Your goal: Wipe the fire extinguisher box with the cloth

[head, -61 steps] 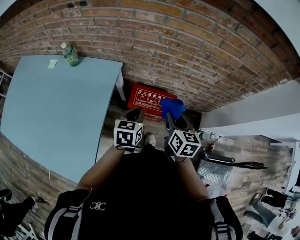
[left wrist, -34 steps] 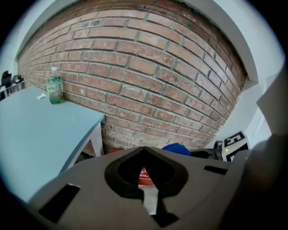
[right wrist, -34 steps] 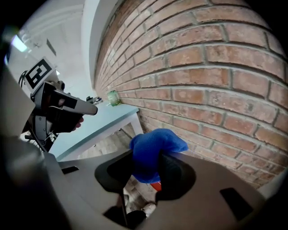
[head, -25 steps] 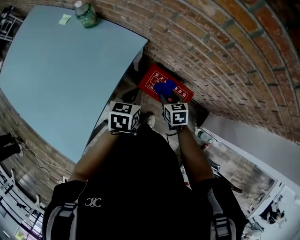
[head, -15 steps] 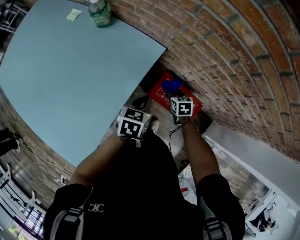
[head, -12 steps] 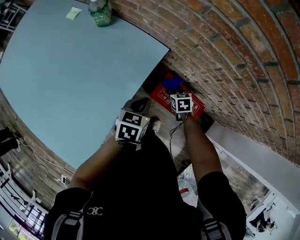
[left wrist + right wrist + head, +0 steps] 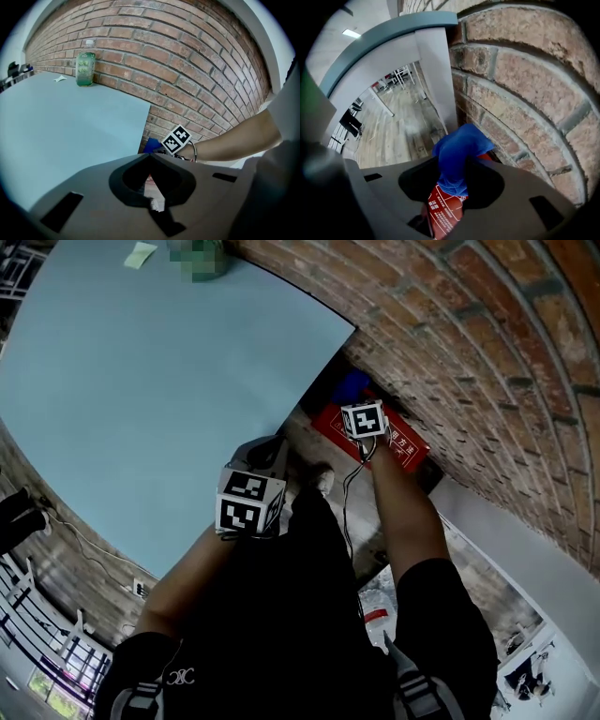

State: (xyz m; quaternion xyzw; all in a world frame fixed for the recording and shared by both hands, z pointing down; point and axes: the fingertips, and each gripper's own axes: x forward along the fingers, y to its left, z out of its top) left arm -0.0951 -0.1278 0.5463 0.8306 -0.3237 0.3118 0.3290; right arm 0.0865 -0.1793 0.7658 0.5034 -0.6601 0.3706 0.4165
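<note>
The red fire extinguisher box (image 7: 409, 448) stands on the floor against the brick wall, below the table's corner. My right gripper (image 7: 356, 397) is stretched out over it, shut on a blue cloth (image 7: 353, 384). In the right gripper view the blue cloth (image 7: 458, 152) bunches out between the jaws, with the box's red printed face (image 7: 442, 212) just under it and the bricks close on the right. My left gripper (image 7: 270, 448) hangs back beside the table edge, its jaws together with nothing in them. In the left gripper view the blue cloth (image 7: 151, 145) shows past the table's corner.
A pale blue table (image 7: 141, 390) fills the left, its leg (image 7: 438, 75) close to the box. A green bottle (image 7: 85, 69) and a small paper note (image 7: 140, 253) sit at its far edge by the brick wall (image 7: 487, 324). My shoe (image 7: 323, 478) stands near the box.
My right gripper has reached forward and down with the cloth onto the far end of the box. My left gripper has drawn back toward my body. The head view has swung left.
</note>
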